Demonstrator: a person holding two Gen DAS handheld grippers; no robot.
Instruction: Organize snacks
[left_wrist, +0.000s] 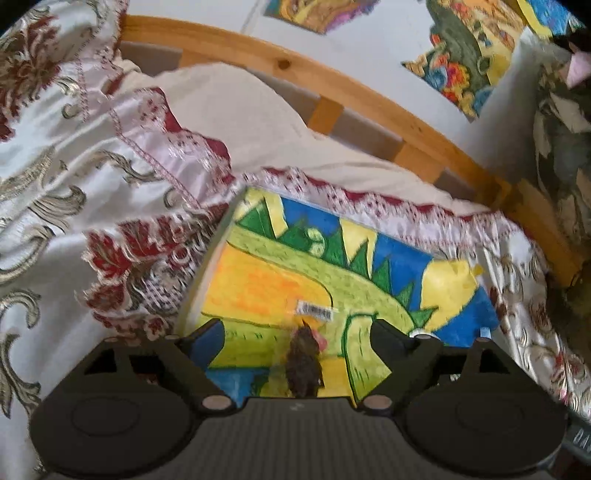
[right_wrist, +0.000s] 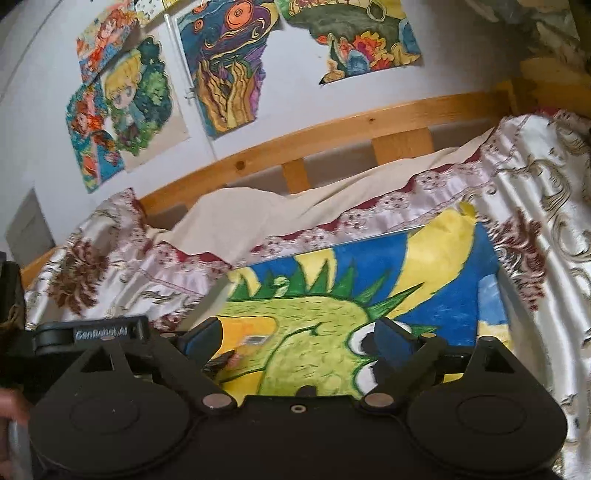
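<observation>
Both grippers hung over a bright drawing (left_wrist: 280, 280) of a green, spiky creature, laid flat on a patterned bedspread (left_wrist: 74, 166) on the bed. The left gripper (left_wrist: 297, 334) had its fingers (left_wrist: 207, 336) spread wide, gripping nothing. Between them, nearer the gripper's body than the tips, lay a small snack packet (left_wrist: 303, 363): dark contents in clear wrap, with a barcode label at the end pointing away from the gripper. It touched neither finger. The right gripper (right_wrist: 295, 338) was also wide open and empty-handed; the same packet (right_wrist: 240, 352) showed blurred just inside its left finger (right_wrist: 203, 338). A wooden bed rail (left_wrist: 332, 92) ran beyond the fingers.
</observation>
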